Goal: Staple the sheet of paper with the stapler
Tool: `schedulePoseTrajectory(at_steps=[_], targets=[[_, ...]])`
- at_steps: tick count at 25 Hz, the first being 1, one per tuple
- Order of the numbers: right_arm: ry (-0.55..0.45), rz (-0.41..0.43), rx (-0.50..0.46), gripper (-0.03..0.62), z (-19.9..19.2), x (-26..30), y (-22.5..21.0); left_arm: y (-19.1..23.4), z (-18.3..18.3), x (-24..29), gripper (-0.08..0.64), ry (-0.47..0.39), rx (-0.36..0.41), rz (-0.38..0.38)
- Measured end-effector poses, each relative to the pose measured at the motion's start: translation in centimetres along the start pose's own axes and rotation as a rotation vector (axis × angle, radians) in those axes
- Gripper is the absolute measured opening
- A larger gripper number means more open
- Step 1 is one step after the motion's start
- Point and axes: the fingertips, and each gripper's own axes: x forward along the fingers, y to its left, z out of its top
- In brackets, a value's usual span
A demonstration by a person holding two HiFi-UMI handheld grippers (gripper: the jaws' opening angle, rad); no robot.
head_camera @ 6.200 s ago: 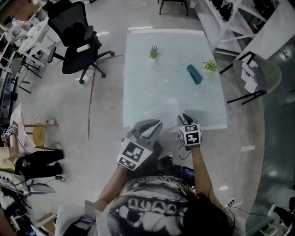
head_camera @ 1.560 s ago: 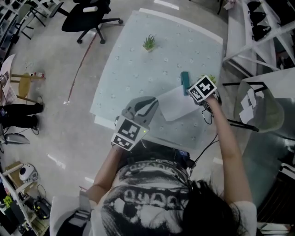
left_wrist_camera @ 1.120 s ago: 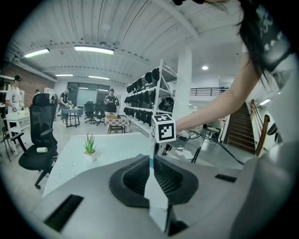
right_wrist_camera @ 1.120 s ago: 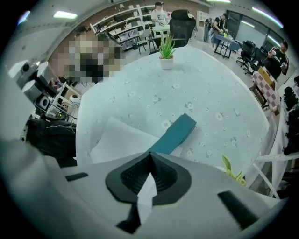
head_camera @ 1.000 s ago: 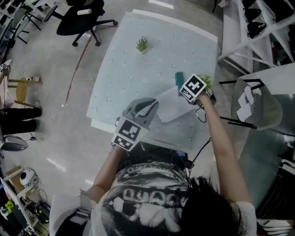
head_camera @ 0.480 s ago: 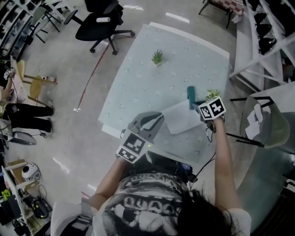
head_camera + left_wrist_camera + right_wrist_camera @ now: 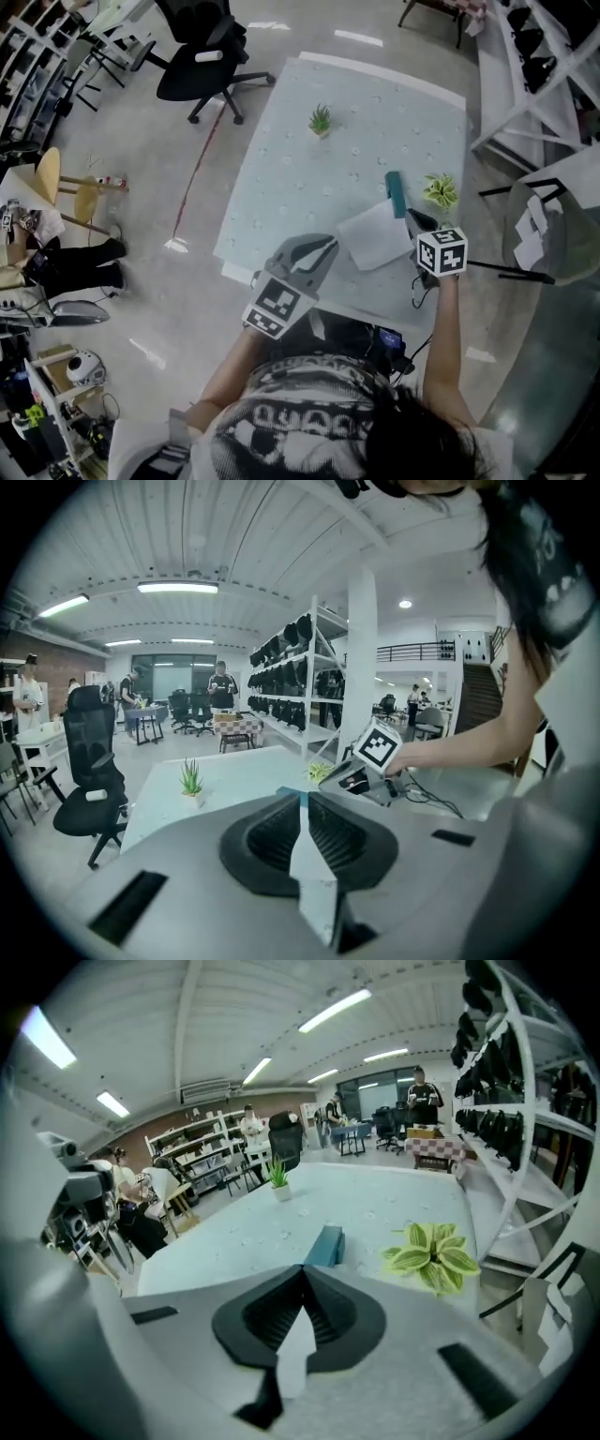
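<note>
Left gripper (image 7: 323, 249) and right gripper (image 7: 415, 221) are shown clamped on opposite edges of the sheet of paper (image 7: 375, 236), held at centre frame just below the teal stapler (image 7: 396, 193), seemingly so an edge can be fed in; the table (image 7: 281, 178) is seen beneath.

No legible text, brand, number or sign anywhere. Only black-and-white square marker patterns without letters, on the left marker cube (image 7: 277, 308) of the left tongs (image 7: 325, 246) and the right marker cube (image 7: 442, 251) of the right tongs (image 7: 411, 216), the latter pattern also visible in the left gripper view. Print on the person's shirt (image 7: 300, 417) and small marks dotted over the table (image 7: 281, 187) too blurred or small to read.
</note>
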Motion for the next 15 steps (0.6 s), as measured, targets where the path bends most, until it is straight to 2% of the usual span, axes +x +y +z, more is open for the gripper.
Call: schedulePoseTrajectory(at_steps=[7, 15], targets=[[-0.131, -0.052, 0.096, -0.003, -2.0, -3.8, 7.2, -0.8, -1.0, -2.5, 0.025, -0.009, 0.026, -0.058], [-0.207, -0.113, 0.135, -0.003, -3.5, -6.4, 17.4, -0.5, -4.0, -10.4, 0.025, -0.031, 0.043, -0.084]])
